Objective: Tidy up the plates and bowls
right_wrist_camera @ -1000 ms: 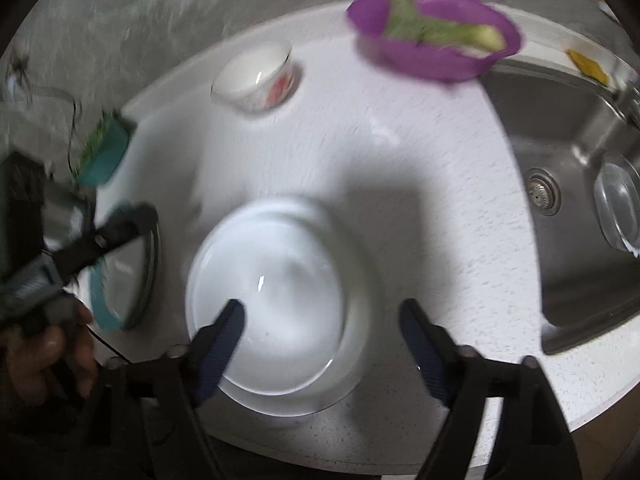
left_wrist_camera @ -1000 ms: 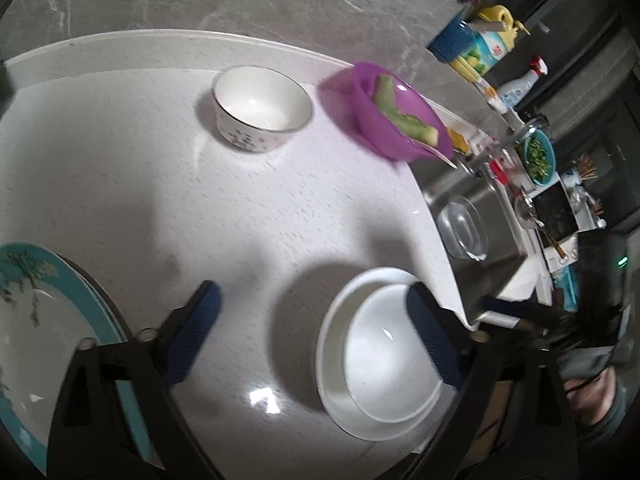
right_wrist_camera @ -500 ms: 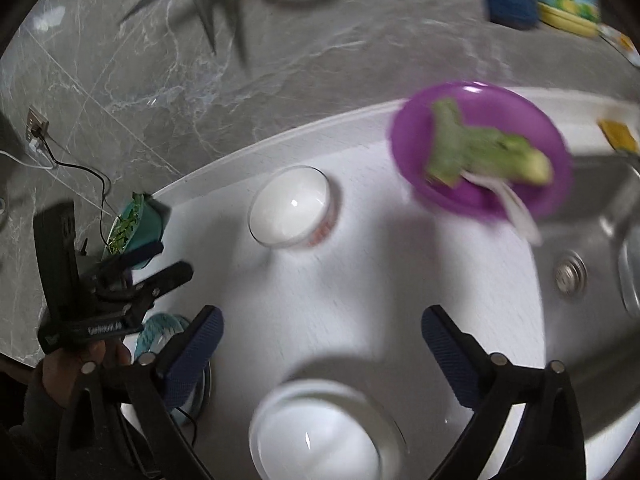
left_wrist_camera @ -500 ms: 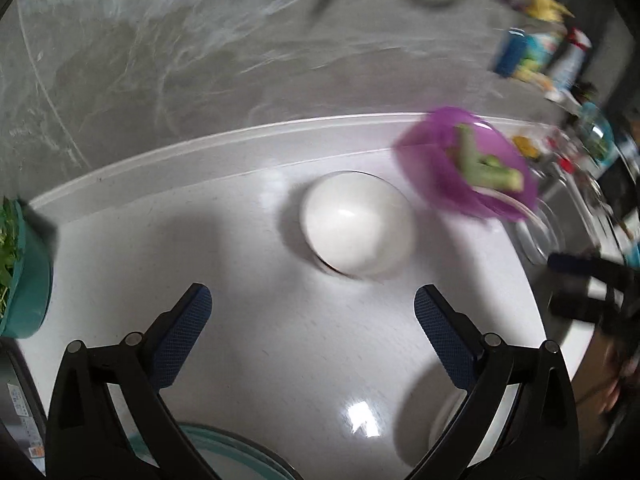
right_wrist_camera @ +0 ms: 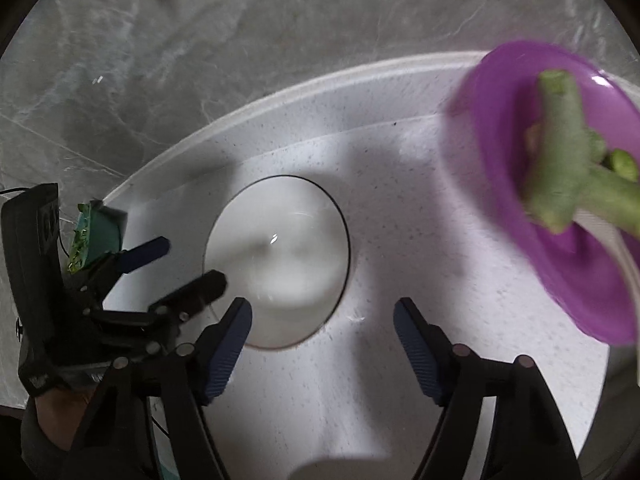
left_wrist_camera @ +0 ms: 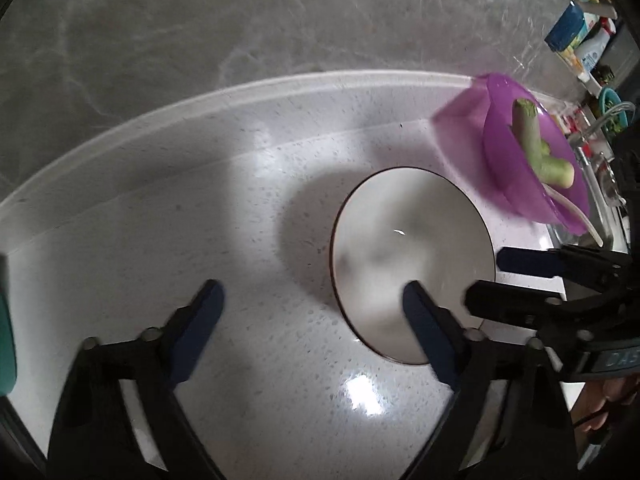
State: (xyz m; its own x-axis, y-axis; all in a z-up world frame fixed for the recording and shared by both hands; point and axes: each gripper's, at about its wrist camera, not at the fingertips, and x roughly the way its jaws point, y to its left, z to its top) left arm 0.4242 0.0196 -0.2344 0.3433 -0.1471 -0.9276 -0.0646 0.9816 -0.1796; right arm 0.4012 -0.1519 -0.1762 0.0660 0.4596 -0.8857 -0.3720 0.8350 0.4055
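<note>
Left gripper (left_wrist_camera: 310, 306): jaws set wide apart, nothing held between its blue-padded fingers (left_wrist_camera: 202, 320). In the left wrist view its right-hand finger overlaps the near rim of the round white ceramic bowl with a thin dark rim line (left_wrist_camera: 412, 240); whether it touches the bowl cannot be told.

Right gripper (right_wrist_camera: 322, 334): jaws likewise spread wide and empty. In the right wrist view its left-hand finger (right_wrist_camera: 226, 344) lies over the bowl's (right_wrist_camera: 280, 256) near-left edge, while the other finger stands over bare counter. Contact cannot be confirmed.

The bowl stands upright and empty on the white speckled stone countertop (left_wrist_camera: 200, 220), between the two tools, near the raised back lip below the grey marbled wall (left_wrist_camera: 240, 20).

Each view shows the opposite tool: the left view has the right gripper (left_wrist_camera: 520, 280) entering from the right edge beside the bowl, and the right view has the left gripper (right_wrist_camera: 160, 276) at the left with a hand beneath it.

A purple plastic bowl holding green vegetable stalks (right_wrist_camera: 560, 184) sits just beside the white bowl, to its right, apart from it.

Left view only: bottles and containers along the wall at upper right (left_wrist_camera: 580, 36), and metal sink fittings behind the purple bowl (left_wrist_camera: 536, 160).

Right view only: a small teal container of green leaves (right_wrist_camera: 94, 236) behind the left tool. Both frames are motion-blurred.
</note>
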